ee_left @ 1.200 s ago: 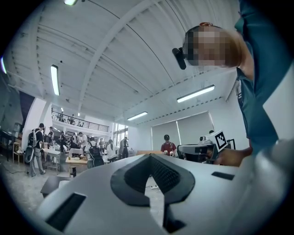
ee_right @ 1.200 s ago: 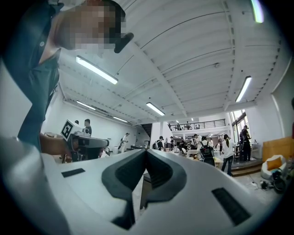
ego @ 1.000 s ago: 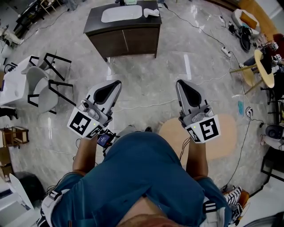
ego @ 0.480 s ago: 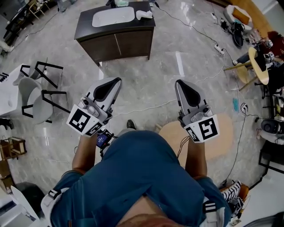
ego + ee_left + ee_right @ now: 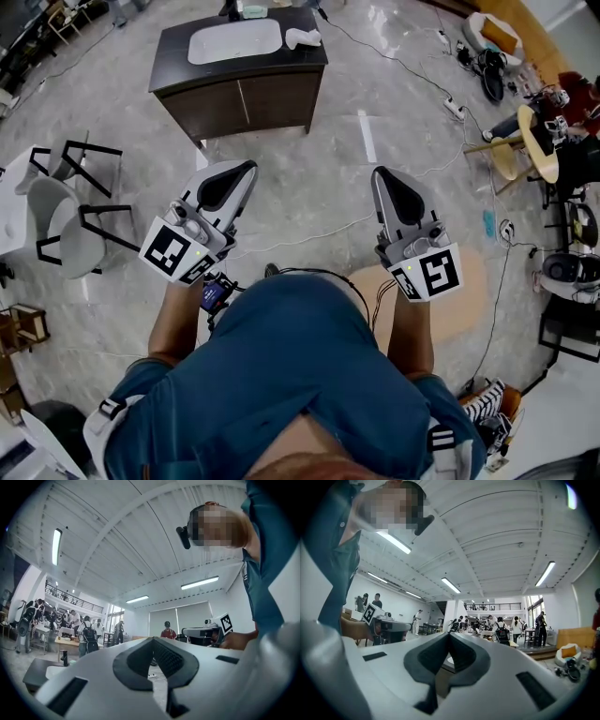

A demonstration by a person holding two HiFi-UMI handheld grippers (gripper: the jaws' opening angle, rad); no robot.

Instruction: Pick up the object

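Head view: left gripper (image 5: 246, 172) and right gripper (image 5: 382, 175), jaws pressed together and empty, face the cabinet (image 5: 253, 98). White object (image 5: 302, 37), the likely target, lies at its right edge, crosswise, well ahead between both.

The only loose thing that could be made out was a small white object (image 5: 302, 37) – elongated, pale all over, lying on its side. It rested on the dark counter (image 5: 176, 54) of a brown cabinet, just beside the right end of the white basin (image 5: 234, 41), near the counter's right edge – too small in view to tell what it was.
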